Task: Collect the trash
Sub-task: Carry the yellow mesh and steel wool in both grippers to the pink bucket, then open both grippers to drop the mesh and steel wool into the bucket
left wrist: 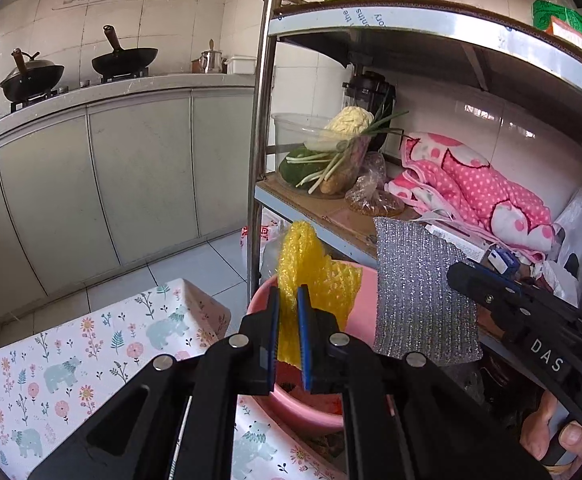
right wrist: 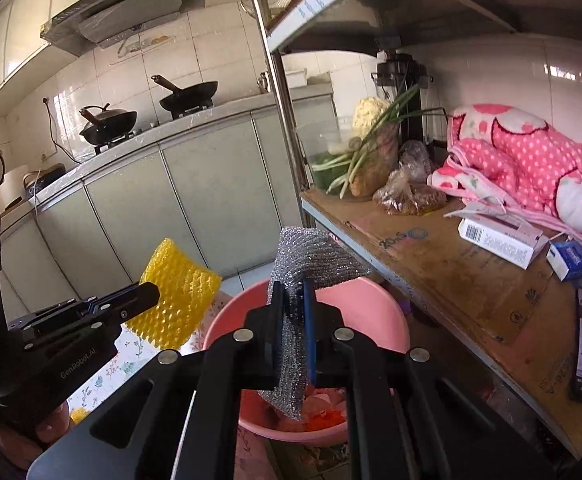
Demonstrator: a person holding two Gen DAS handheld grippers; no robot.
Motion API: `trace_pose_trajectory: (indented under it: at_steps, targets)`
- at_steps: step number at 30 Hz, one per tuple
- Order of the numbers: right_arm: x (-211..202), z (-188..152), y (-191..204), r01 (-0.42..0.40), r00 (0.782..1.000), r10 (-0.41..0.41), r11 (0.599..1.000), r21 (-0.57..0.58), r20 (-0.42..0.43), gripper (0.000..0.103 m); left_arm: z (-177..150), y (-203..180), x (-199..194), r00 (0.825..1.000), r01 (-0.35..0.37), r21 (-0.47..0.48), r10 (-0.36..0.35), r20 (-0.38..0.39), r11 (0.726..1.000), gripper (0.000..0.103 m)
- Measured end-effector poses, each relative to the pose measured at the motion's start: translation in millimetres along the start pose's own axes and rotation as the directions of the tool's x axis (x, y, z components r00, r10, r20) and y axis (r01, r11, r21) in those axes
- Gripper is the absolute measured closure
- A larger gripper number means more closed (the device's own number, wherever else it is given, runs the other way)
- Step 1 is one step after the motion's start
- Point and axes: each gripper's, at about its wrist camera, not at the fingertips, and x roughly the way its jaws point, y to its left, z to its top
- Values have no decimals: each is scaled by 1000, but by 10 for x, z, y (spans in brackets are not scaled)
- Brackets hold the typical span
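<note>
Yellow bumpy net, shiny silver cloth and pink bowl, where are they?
Yellow bumpy net (left wrist: 319, 280), left wrist view, on its wide part above the tool.
Shiny silver cloth (right wrist: 311, 256), right wrist view, on its top fold.
Pink bowl (right wrist: 375, 312), right wrist view, on its inner wall.

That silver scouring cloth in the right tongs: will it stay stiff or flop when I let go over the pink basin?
Probably floppy: the silver scouring cloth folds over the right tongs and droops below them. It looks light and thin. Its rough mesh may snag on the pads rather than slip into the pink basin.
</note>
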Motion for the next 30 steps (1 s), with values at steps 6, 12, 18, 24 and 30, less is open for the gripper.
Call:
trace_pose_trajectory:
  at_steps: [6,12,18,24,30]
  targets:
    - [205,-124,-68,-1,999,1,1000,13,-50,94,-90,-33,199,999,4,8,-4,-52,1000,95]
    - [336,-208,-118,4,996,-3,1000,16,-90,94,-136,-56,334,996,7,6,-7,-86,1000,95]
    - [399,-260,-141,6,993,-3,1000,25,-115,93,-164,-54,387,995,3,1,-3,-102,1000,94]
    - [437,-276,-177,13,990,-6,999,51,-140,91,-172,-50,416,991,14,-3,-14,-132,1000,92]
    - [436,-276,-232,10,989,2,997,80,-146,66,-173,-83,388,990,31,-2,-31,-137,1000,81]
